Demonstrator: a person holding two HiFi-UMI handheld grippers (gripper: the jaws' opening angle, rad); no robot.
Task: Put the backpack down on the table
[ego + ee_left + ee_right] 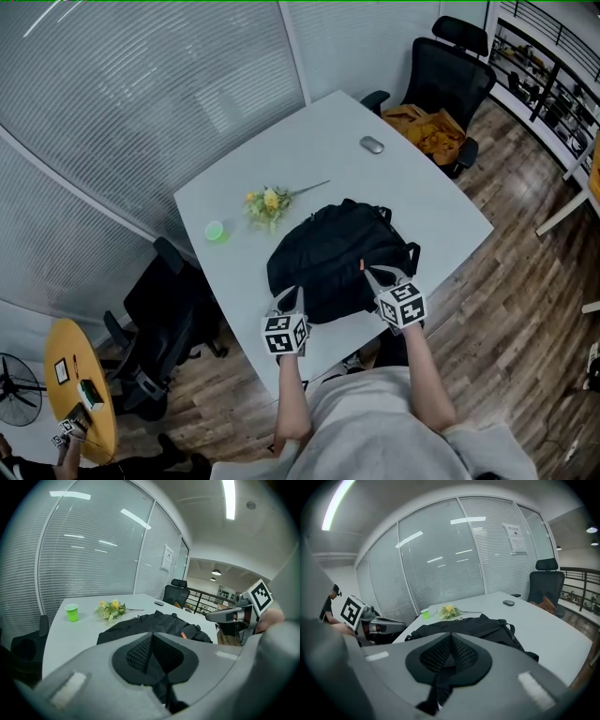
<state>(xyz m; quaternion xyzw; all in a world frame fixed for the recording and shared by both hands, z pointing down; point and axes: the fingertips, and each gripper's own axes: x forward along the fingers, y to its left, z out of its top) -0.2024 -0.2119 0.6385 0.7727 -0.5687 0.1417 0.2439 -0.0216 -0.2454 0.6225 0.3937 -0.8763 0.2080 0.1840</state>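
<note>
Backpack (339, 258) lies flat on the white counter (309, 141), towards its near edge; left gripper (289, 300) has its jaws closed tight on black fabric at the pack's near left; right gripper (378, 279) likewise pinches black fabric at its near right.

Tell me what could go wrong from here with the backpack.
Both the left claw and right claw are shut on the black fabric backpack; pulling back unopened would likely drag it off the near edge of the white table. Pushing it forward could hit the yellow flower bunch.
</note>
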